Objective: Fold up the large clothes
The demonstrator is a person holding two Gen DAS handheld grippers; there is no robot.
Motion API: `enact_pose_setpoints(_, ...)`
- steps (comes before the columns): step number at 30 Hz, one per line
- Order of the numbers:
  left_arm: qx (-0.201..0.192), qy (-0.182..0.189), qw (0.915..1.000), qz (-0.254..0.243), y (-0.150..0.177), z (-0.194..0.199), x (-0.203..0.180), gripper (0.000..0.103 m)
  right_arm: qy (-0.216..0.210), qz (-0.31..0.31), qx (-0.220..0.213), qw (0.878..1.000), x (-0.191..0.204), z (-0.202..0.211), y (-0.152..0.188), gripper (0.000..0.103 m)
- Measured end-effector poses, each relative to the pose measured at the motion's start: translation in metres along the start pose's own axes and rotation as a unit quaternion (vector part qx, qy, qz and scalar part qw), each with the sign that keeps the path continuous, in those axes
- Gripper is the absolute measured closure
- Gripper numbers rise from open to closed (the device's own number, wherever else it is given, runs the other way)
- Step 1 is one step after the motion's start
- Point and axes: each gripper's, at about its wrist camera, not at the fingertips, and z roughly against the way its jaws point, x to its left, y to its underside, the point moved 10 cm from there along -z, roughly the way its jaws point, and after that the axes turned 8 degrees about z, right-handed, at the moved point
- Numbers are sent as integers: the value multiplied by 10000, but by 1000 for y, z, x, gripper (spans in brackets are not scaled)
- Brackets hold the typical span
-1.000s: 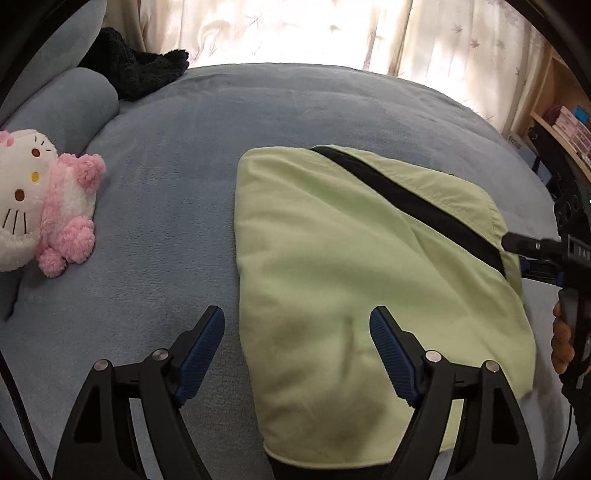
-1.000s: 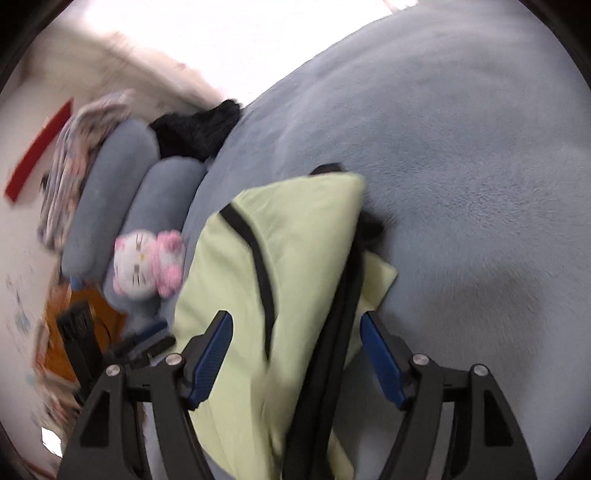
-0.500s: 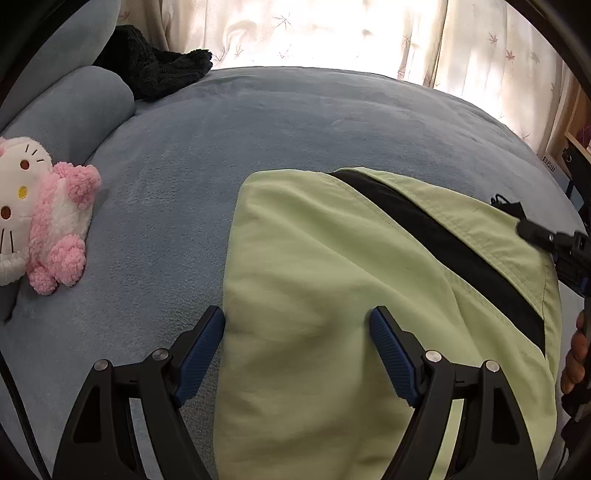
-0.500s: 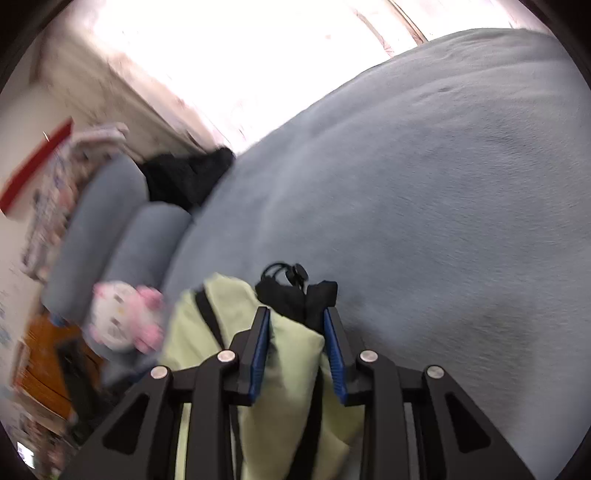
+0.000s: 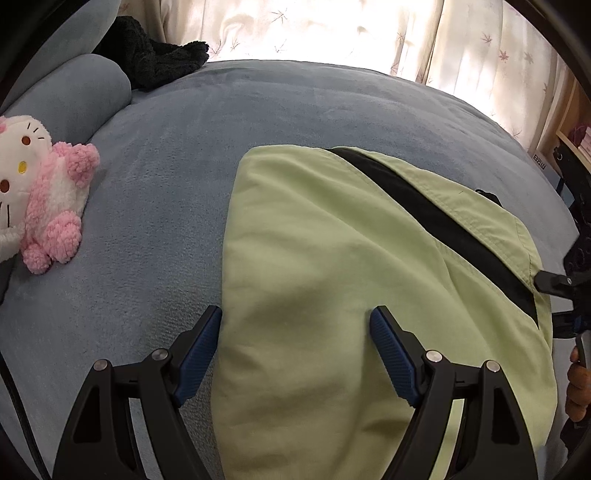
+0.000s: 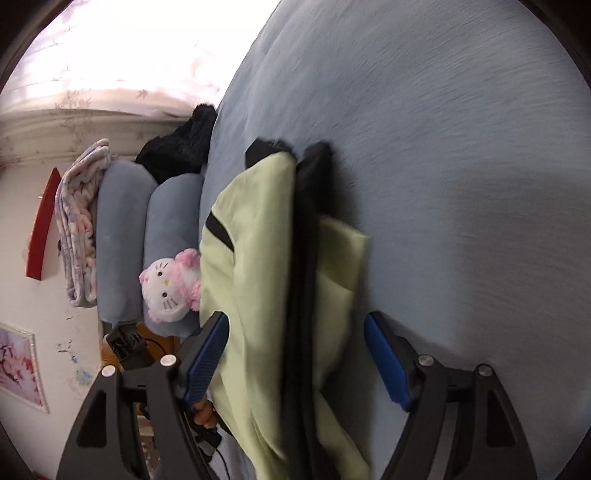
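A light green garment (image 5: 351, 277) with a black stripe (image 5: 436, 221) lies folded on the blue bed (image 5: 295, 110). My left gripper (image 5: 295, 343) is open, its fingers over the garment's near left part. In the right wrist view the garment (image 6: 266, 258) shows its stacked folded layers with black trim (image 6: 306, 258). My right gripper (image 6: 295, 354) is open, jaws either side of the folded edge, holding nothing. The right gripper also shows at the garment's right edge in the left wrist view (image 5: 565, 288).
A pink and white plush cat (image 5: 37, 199) lies on the left of the bed, beside blue pillows (image 5: 81, 92). A black fuzzy cloth (image 5: 155, 59) sits at the far left corner. Curtains (image 5: 332, 29) hang behind. A shelf (image 5: 576, 133) stands at right.
My right gripper was shut on the garment's corner half a second ago and has now opened and let it go. The left gripper has come in closer over the garment.
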Motion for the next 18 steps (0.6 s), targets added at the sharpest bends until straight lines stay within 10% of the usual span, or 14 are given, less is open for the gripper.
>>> enact_pose_setpoints(7,26,29,10000,8,-2,-4,-1,22,-586,3,-801,9951,23,-17,-50,26)
enact_pose_setpoints(9,18,36,10000,15,-4,-6,2,22,-394,533,-1117,9915,36,-10,-60,47)
enact_pose_setpoints(11,-1,33,10000,35,-5,-7,3,22,-3,1114,-1147,9871,49,-9,-60,84)
enact_pose_setpoints(18,-67,-349,9994,-37,-3,-17,2,6,2551,2533,-1086,9268,24,-26,-55,77)
